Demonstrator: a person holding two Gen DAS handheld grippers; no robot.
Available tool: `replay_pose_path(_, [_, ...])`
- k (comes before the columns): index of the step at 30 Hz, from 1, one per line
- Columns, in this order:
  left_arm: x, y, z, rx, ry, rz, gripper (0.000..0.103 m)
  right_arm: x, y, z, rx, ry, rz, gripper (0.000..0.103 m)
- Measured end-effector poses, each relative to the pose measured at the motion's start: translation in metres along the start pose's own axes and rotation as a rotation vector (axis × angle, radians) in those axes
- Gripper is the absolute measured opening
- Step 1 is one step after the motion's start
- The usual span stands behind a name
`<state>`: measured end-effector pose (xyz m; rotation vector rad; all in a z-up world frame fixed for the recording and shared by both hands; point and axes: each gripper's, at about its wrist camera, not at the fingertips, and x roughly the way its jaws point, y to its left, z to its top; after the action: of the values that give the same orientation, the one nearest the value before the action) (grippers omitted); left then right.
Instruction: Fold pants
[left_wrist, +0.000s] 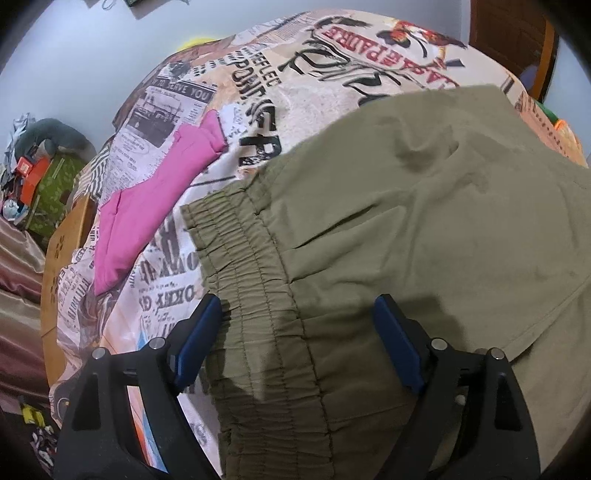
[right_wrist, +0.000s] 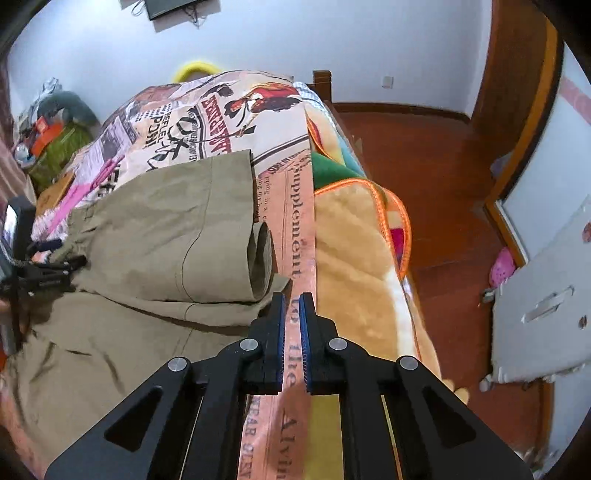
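Note:
Olive green pants (left_wrist: 406, 221) lie on a bed with a newspaper-print cover (left_wrist: 295, 85). Their elastic waistband (left_wrist: 258, 288) runs between my left fingers. My left gripper (left_wrist: 297, 314) is open and hovers over the waistband. In the right wrist view the pants (right_wrist: 155, 236) lie folded over, with the leg hems (right_wrist: 258, 254) stacked near the bed's right side. My right gripper (right_wrist: 291, 306) is shut and empty, just right of the hems, above the cover. The left gripper (right_wrist: 44, 266) also shows at the far left of that view.
A pink garment (left_wrist: 155, 206) lies on the cover left of the pants. A tan plush blanket (right_wrist: 354, 258) hangs along the bed's right edge. The wooden floor (right_wrist: 443, 184) and a white cabinet door (right_wrist: 546, 288) are to the right. Clutter (left_wrist: 33, 173) sits beyond the bed's left.

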<state>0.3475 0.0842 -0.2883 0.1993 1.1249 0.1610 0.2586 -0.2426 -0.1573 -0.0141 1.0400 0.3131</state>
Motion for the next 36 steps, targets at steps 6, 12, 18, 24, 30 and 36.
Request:
replay_pose_path(6, [-0.034,0.033,0.000,-0.045,-0.100,-0.007,0.084,-0.005,0.002,0.012,0.015,-0.058,0.061,0.018])
replay_pose_path(12, [-0.041,0.083,-0.012,-0.116,-0.078,-0.049,0.084,0.025,0.021,0.022,0.029,-0.045,0.129,0.040])
replay_pose_path(18, [-0.029,0.074,-0.030,-0.090,-0.010,-0.154,0.084,0.073,0.032,0.017,0.051,0.053,0.181,0.040])
replay_pose_path(24, [-0.017,0.043,-0.030,-0.077,0.021,-0.250,0.069,0.081,0.033,0.011,0.052,0.070,0.215,0.033])
replay_pose_path(30, [-0.016,0.036,-0.029,-0.056,0.005,-0.188,0.057,0.072,0.054,0.014,-0.110,0.044,0.138,0.008])
replay_pose_path(36, [-0.019,0.040,-0.033,-0.045,-0.016,-0.108,0.056,0.044,0.051,0.037,-0.054,-0.034,0.185,0.005])
